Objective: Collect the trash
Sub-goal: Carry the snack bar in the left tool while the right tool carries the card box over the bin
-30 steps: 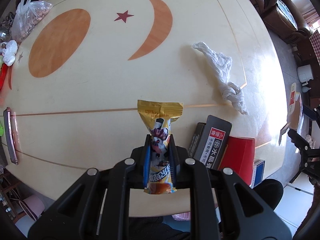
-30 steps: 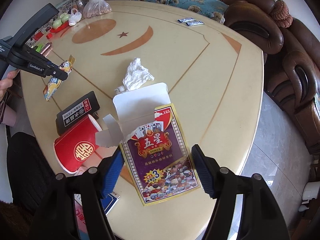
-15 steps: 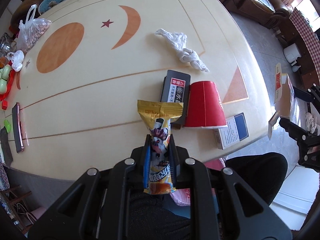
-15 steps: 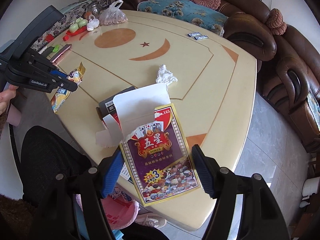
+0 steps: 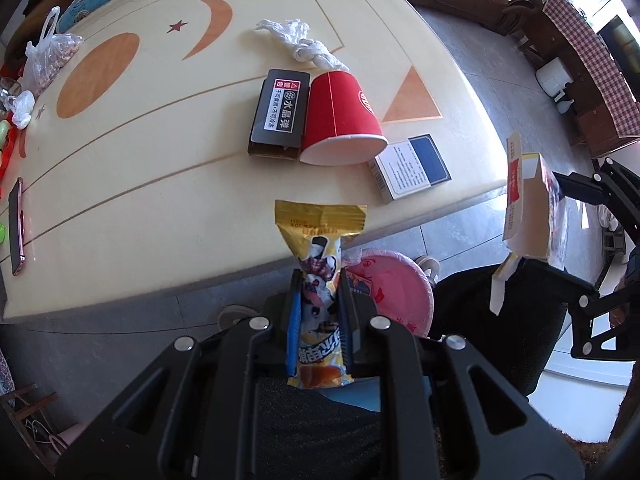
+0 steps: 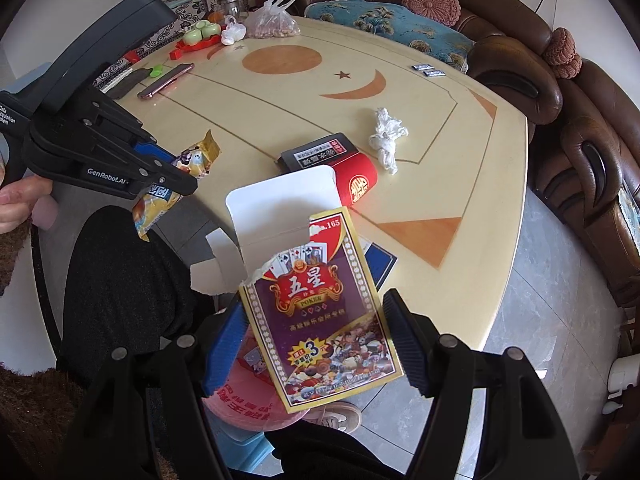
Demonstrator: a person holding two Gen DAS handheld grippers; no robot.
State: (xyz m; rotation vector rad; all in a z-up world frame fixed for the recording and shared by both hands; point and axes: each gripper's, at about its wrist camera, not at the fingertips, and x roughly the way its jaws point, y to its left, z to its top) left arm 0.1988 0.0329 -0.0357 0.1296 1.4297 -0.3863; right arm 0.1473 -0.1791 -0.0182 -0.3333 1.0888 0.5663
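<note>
My left gripper (image 5: 319,292) is shut on a yellow snack wrapper (image 5: 320,264) and holds it past the table's near edge, over a pink-bagged trash bin (image 5: 390,292) on the floor. My right gripper (image 6: 316,340) is shut on a torn poker card box (image 6: 320,308), held above the same pink bin (image 6: 248,396). The left gripper with the wrapper (image 6: 188,160) also shows in the right wrist view. On the table (image 5: 120,168) lie a red paper cup (image 5: 340,120) on its side, a black box (image 5: 282,114), a blue-white box (image 5: 412,168) and a crumpled white tissue (image 5: 304,42).
A phone (image 5: 16,226) lies at the table's left edge. A plastic bag of nuts (image 5: 48,56) and small items sit at the far left. Two small packets (image 6: 428,70) lie near the far edge. Brown sofas (image 6: 520,48) ring the table. My lap is below both grippers.
Both grippers have pulled back from over the table toward me, to above the pink bin, still holding the wrapper and the card box.
</note>
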